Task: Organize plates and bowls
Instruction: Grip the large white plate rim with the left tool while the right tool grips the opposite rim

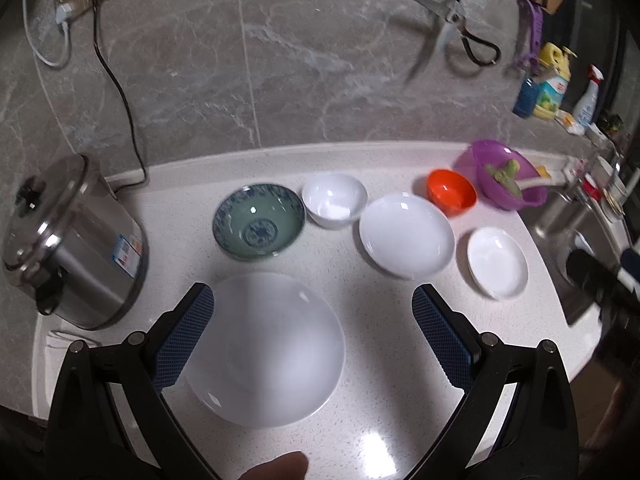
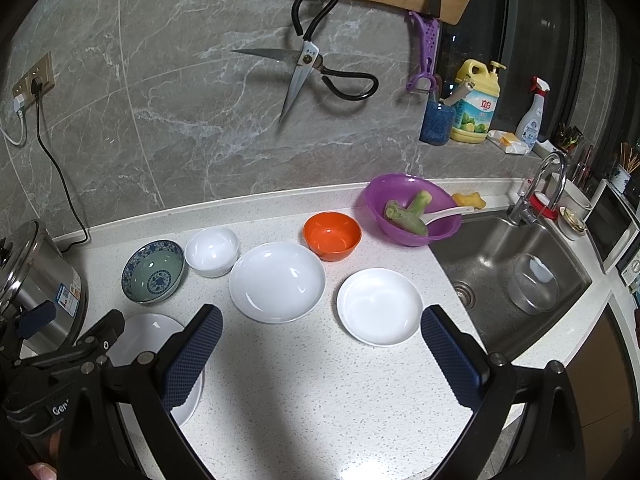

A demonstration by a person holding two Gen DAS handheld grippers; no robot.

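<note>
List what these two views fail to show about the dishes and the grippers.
- Big white plate: right wrist view, largely behind the left hand-held gripper.
- Right hand-held gripper: left wrist view, cut off at the edge, blurred.
- Purple bowl contents: left wrist view, motion-blurred.
- Rice cooker: right wrist view, cut by the edge.

From my remote seat I could read little: white letters "Ger" on the black gripper frame [image 2: 60,410] at the lower left of the right wrist view. The yellow detergent bottle [image 2: 478,104] carried Chinese characters too small to read.
</note>
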